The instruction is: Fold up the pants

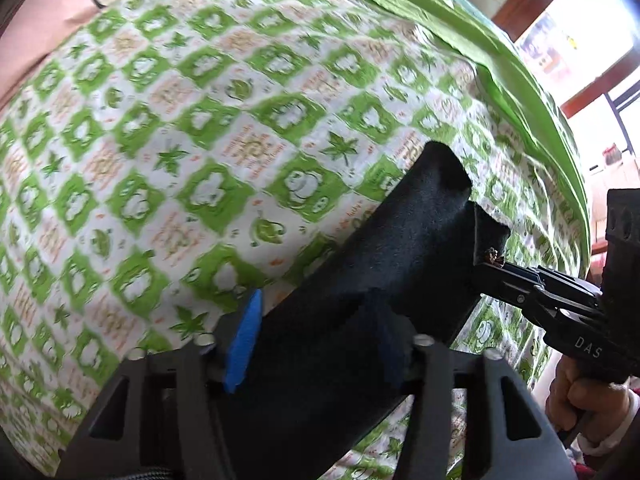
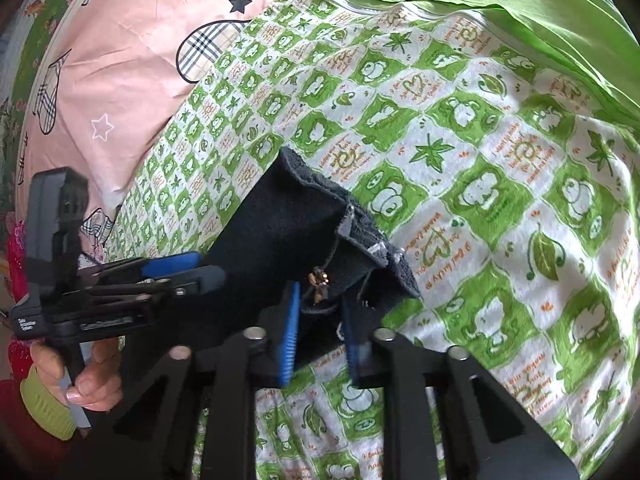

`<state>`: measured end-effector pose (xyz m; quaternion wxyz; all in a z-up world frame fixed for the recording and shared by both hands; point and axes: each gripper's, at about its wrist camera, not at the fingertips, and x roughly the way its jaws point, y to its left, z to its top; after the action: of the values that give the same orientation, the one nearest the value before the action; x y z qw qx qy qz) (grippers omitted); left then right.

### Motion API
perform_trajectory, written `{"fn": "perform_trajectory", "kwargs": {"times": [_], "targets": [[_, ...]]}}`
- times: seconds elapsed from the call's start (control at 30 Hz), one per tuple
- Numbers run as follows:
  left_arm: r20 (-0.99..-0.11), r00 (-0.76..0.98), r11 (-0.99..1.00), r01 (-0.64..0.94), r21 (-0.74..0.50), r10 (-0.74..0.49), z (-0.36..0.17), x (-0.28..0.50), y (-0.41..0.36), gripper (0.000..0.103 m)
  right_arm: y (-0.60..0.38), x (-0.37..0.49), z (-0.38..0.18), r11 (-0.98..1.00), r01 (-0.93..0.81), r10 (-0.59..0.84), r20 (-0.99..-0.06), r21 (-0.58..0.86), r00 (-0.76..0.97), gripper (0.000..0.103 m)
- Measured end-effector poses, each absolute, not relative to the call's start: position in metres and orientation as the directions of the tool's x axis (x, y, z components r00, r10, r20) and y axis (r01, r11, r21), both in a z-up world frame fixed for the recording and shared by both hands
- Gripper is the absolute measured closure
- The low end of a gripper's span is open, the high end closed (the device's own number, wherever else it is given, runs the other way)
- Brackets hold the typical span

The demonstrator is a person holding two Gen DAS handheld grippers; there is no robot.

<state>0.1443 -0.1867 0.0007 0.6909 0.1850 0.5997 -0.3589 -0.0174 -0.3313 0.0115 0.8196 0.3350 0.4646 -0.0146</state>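
Observation:
The black pants are lifted above the green-and-white patterned bedsheet, stretched between both grippers. My left gripper is shut on the pants, its blue pads pressed into the cloth. My right gripper is shut on the waistband end of the pants, beside a small brass zipper pull. In the left wrist view the right gripper pinches the far edge. In the right wrist view the left gripper grips the other end.
A pink quilt with plaid shapes and stars lies at the far left of the bed. A plain green sheet is bunched along the far side. A window and wooden frame stand beyond the bed.

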Motion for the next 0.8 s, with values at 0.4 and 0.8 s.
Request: {"fn": "perform_trajectory", "kwargs": {"times": [0.4, 0.8], "targets": [[-0.952, -0.007, 0.611, 0.765, -0.202, -0.306, 0.014, 0.133, -0.193, 0.094, -0.336, -0.033, 0.033, 0.776, 0.31, 0.297, -0.752, 0.55, 0.589, 0.095], [-0.963, 0.031, 0.611, 0.778, -0.144, -0.266, 0.004, 0.132, -0.208, 0.057, -0.353, -0.045, 0.016, 0.733, 0.391, 0.283, -0.772, 0.557, 0.569, 0.067]]}}
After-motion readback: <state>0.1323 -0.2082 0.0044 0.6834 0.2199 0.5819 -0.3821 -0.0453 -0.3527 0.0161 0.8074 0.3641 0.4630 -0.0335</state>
